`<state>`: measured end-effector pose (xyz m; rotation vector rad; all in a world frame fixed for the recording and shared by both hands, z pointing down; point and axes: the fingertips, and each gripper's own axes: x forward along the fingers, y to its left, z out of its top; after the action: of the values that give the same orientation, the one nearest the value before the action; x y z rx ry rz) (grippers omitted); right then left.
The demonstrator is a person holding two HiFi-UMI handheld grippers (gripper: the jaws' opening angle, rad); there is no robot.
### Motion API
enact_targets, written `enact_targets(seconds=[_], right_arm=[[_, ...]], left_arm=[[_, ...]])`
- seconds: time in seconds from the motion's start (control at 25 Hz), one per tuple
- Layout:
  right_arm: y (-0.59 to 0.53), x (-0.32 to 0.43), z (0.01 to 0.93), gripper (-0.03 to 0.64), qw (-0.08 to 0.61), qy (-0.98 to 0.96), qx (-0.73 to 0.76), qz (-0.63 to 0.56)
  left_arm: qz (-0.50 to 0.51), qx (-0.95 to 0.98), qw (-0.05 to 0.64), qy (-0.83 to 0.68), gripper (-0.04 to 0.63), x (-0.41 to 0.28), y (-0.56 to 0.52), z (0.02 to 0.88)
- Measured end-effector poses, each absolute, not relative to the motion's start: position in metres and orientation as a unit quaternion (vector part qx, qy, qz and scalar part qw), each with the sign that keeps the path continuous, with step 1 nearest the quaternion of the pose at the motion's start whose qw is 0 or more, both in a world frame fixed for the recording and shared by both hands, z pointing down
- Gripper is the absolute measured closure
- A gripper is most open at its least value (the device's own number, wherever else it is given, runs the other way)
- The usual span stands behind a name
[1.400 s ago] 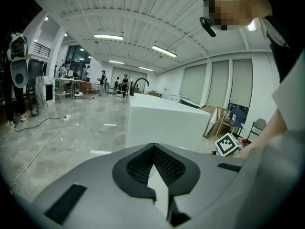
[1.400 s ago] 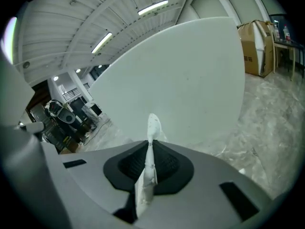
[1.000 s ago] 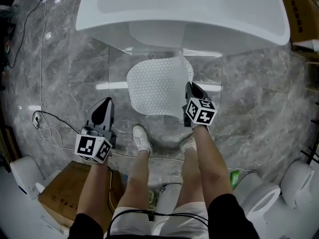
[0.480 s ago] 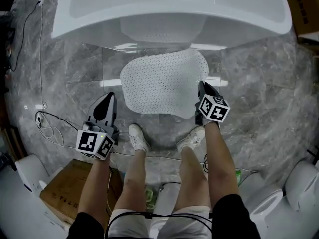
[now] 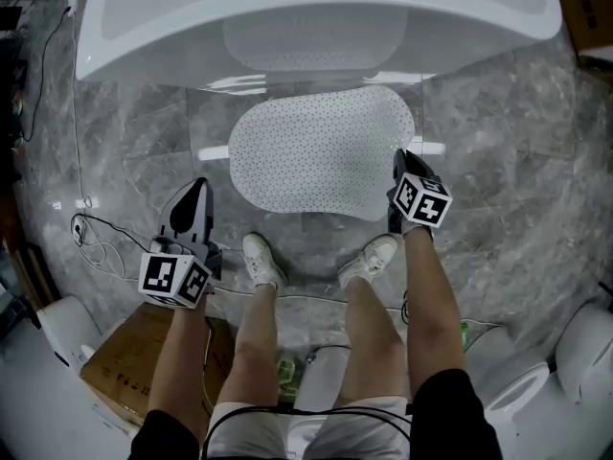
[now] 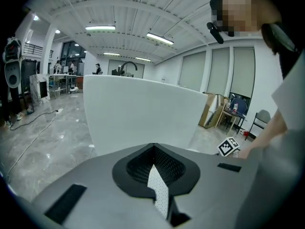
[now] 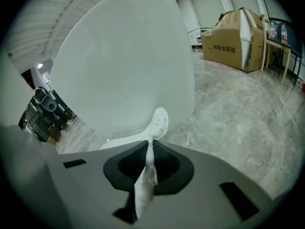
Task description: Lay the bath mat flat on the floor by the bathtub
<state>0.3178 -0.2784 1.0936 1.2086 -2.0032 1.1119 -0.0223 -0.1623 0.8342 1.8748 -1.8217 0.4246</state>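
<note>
The white perforated bath mat (image 5: pixel 316 151) lies spread on the grey marble floor right in front of the white bathtub (image 5: pixel 316 8). My right gripper (image 5: pixel 401 159) is shut on the mat's near right corner; in the right gripper view a strip of mat (image 7: pixel 159 120) runs up out of the pinched jaws (image 7: pixel 149 149). My left gripper (image 5: pixel 198 190) hangs over bare floor, left of the mat and apart from it. Its jaw tips meet (image 6: pixel 153 162), with only a pale dotted sliver in the slit behind them. The tub's wall (image 6: pixel 143 113) stands ahead of it.
The person's two white shoes (image 5: pixel 261 260) (image 5: pixel 372 257) stand just behind the mat. A thin cable (image 5: pixel 91 233) snakes over the floor at left. A cardboard sheet (image 5: pixel 124 362) and white fixtures (image 5: pixel 53 329) (image 5: pixel 584 343) lie behind; a cardboard box (image 7: pixel 233 37) stands beyond the tub.
The mat has opened out from a folded shape to a wide flat oval. My right gripper carried its corner to the right. The left gripper has hardly moved.
</note>
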Motion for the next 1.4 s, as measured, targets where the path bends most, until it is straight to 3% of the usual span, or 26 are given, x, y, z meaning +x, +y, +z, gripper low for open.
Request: enact_targets(seconds=[0.4, 0.6, 0.64, 0.8, 1.4], right_arm=[[-0.279, 0.343, 1.115, 0.574, 0.335, -0.75, 0.429, 0.377], [-0.274, 0.362, 1.133, 0.51, 0.398, -0.722, 0.448, 0.346], [-0.275, 0.37, 1.135, 0.555, 0.402, -0.711, 0.461, 0.347], [-0.275, 0.39, 1.143, 0.557, 0.417, -0.685, 0.481, 0.356], [-0.261, 0.368, 1.113, 0.575, 0.385, -0.697, 0.488, 0.358]], left_arm=[[0.173, 0.688, 0.253, -0.658, 0.581, 0.007, -0.177, 0.845], [0.169, 0.687, 0.26, -0.657, 0.581, 0.017, -0.182, 0.853], [0.169, 0.687, 0.261, -0.657, 0.581, 0.018, -0.183, 0.854], [0.169, 0.689, 0.264, -0.654, 0.581, 0.019, -0.186, 0.857], [0.144, 0.697, 0.261, -0.652, 0.581, 0.001, -0.176, 0.851]])
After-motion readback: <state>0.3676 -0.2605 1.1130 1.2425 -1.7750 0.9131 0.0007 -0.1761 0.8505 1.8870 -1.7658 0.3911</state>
